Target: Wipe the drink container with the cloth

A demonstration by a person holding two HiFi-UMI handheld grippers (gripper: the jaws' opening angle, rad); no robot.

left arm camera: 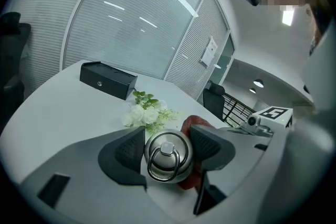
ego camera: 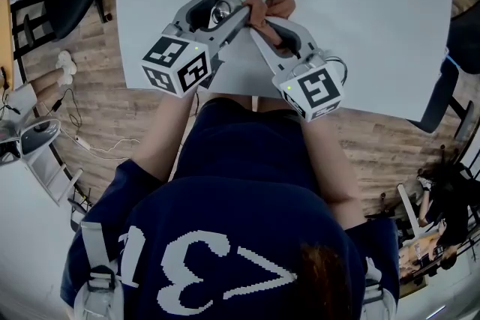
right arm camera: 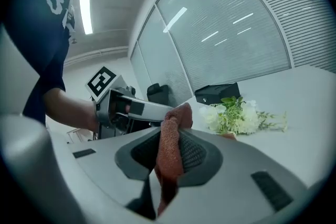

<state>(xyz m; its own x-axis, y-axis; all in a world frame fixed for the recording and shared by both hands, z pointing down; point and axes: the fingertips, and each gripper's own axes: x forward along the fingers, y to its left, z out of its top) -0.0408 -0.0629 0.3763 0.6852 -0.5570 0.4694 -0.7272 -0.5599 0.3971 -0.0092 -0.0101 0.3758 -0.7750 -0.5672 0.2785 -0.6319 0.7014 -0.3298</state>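
Head view shows the bottle (ego camera: 220, 11) over the near part of the table (ego camera: 390, 34), just in front of the person and between the two grippers. The cloth (ego camera: 271, 7) is just at the bottle's right side; in the left gripper view it lies against the bottle and hangs a little under it.

White flowers (left arm camera: 146, 113) lie on the table behind the bottle, near it but apart. Further back is a closed black box (left arm camera: 107, 80), well apart from the flowers, and past the table edge a dark chair (left arm camera: 212, 99). In the right gripper view the cloth stands in the way, so the bottle cannot be seen there.

The bottle is closed by a steel lid with a ring handle, which is turned toward the left gripper's camera (what is inside cannot be seen).

The left gripper (left arm camera: 167, 140) has its jaws about halfway apart, and both dark pads press on the sides of the bottle just below the lid. The right gripper (right arm camera: 169, 150) has its jaws narrow and pinches the reddish-brown cloth, which stands up between the pads and also hangs down below them.
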